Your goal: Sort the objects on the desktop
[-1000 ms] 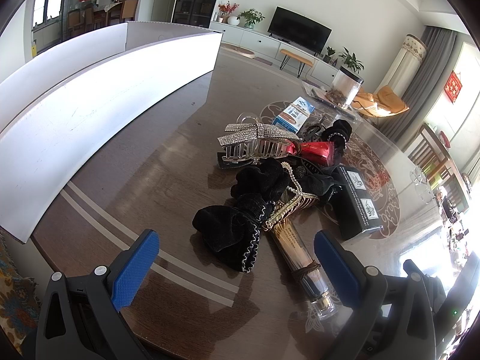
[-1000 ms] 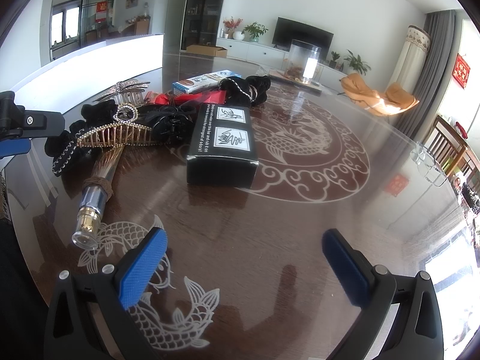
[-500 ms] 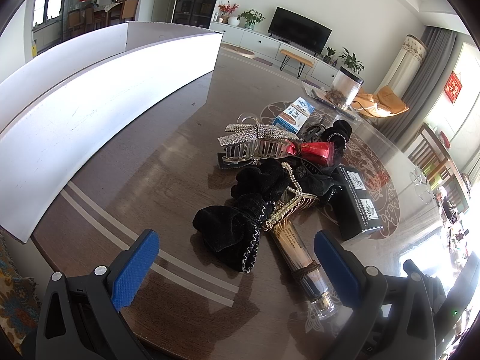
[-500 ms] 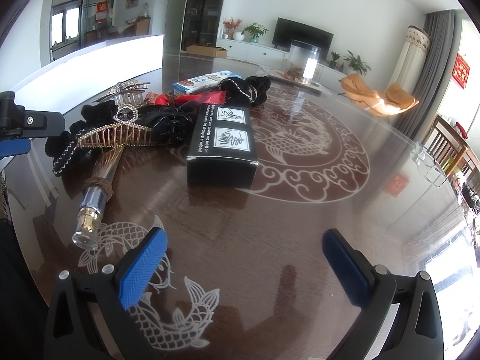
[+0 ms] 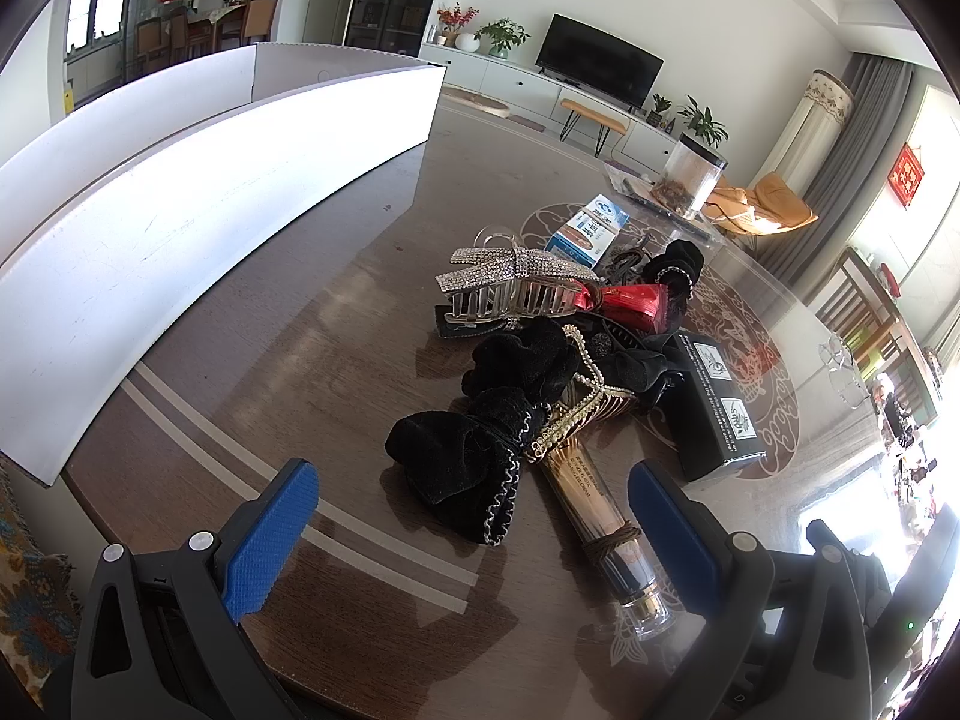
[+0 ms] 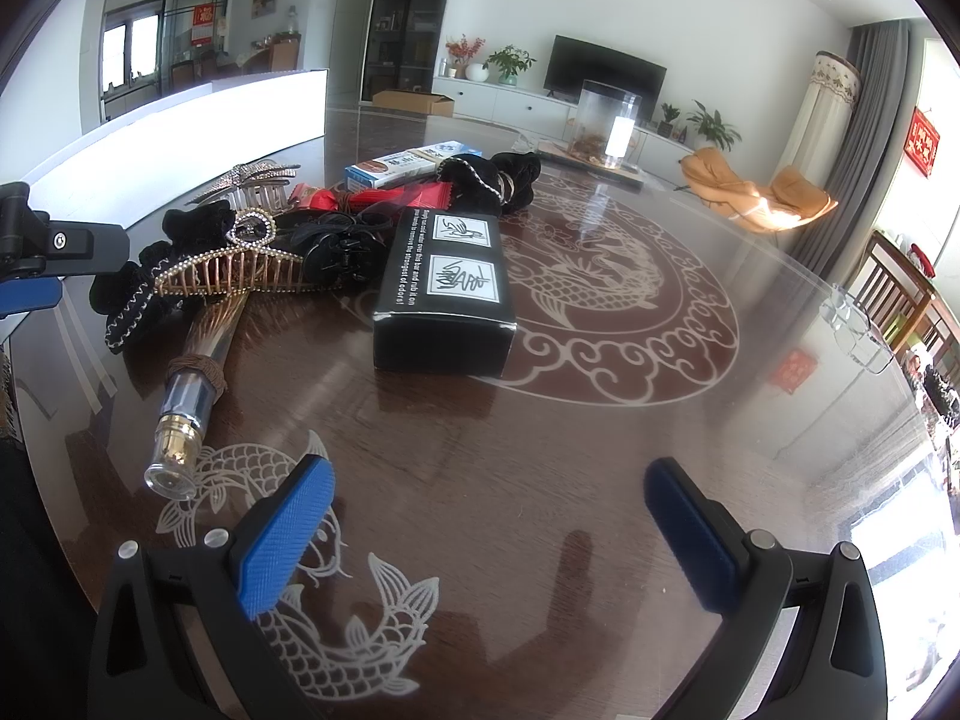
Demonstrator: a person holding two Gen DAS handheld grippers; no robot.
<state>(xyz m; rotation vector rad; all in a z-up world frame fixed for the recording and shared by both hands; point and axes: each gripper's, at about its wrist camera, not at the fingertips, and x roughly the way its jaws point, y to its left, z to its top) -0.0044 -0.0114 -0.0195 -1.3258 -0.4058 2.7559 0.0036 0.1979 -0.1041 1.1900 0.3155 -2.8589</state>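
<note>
Left wrist view: jaws wide over velvet bow point(image 5: 462, 474), glossy table point(image 5: 288, 372).

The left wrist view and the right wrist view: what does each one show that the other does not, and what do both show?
Only the left wrist view shows the striped table edge and the long side of the white box.

Only the right wrist view shows the white fish pattern on the table, the cardboard box on the floor, and the left gripper from the side.

Both show the black box, the gold tube, the rhinestone hair claw, the blue-and-white carton, and the clear jar.
</note>
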